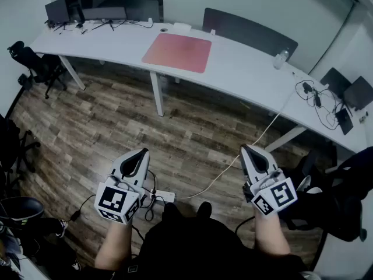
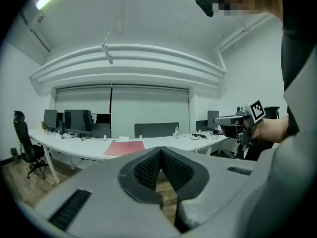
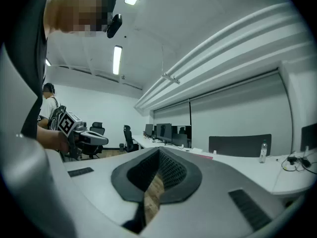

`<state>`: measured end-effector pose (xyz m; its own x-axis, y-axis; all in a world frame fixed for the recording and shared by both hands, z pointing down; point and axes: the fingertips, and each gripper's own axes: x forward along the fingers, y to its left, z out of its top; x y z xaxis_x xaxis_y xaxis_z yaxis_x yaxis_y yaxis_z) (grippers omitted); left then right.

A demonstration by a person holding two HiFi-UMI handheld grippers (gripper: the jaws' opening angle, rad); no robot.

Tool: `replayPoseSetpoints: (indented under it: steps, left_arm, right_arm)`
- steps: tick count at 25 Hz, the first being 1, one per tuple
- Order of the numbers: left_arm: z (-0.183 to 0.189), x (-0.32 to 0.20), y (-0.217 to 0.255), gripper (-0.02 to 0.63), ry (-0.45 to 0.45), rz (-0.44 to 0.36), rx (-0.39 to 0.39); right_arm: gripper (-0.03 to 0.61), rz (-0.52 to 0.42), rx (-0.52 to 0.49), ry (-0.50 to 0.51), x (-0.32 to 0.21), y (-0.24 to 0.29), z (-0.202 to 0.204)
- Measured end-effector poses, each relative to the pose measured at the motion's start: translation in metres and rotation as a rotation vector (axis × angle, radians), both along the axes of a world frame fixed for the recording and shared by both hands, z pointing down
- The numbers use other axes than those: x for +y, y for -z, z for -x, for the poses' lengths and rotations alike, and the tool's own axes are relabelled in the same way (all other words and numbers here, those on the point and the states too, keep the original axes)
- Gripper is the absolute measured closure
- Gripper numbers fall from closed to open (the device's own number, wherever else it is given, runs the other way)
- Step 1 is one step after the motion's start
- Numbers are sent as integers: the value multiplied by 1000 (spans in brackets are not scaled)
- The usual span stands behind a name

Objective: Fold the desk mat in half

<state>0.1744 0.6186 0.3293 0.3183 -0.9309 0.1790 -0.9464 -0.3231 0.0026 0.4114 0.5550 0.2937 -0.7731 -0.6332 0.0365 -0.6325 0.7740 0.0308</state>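
Note:
A pink desk mat [image 1: 177,52] lies flat and unfolded on the long white desk [image 1: 245,69] across the room; in the left gripper view the desk mat [image 2: 124,148] shows as a thin pink strip. My left gripper [image 1: 141,153] and right gripper [image 1: 246,149] are both held over the wood floor, well short of the desk. Each is shut with nothing between its jaws. From the left gripper view the right gripper [image 2: 223,120] shows at the right; from the right gripper view the left gripper [image 3: 101,140] shows at the left.
Monitors [image 1: 105,7] stand at the desk's far left end, a dark divider panel [image 1: 250,32] behind the mat, a water bottle [image 1: 281,58] to its right. Office chairs [image 1: 35,66] stand at left. Cables and a power strip [image 1: 163,197] lie on the floor near my feet.

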Motion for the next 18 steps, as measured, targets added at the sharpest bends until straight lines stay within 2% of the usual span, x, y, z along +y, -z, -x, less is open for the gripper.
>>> replayPoseSetpoints:
  steps: [7, 18]
  left_arm:
    - [21, 10, 2, 611, -8, -19, -8]
    - [63, 18, 5, 609, 46, -41, 14]
  right_arm:
    - [578, 2, 0, -9, 12, 0, 20]
    - [577, -21, 22, 19, 28, 5, 53]
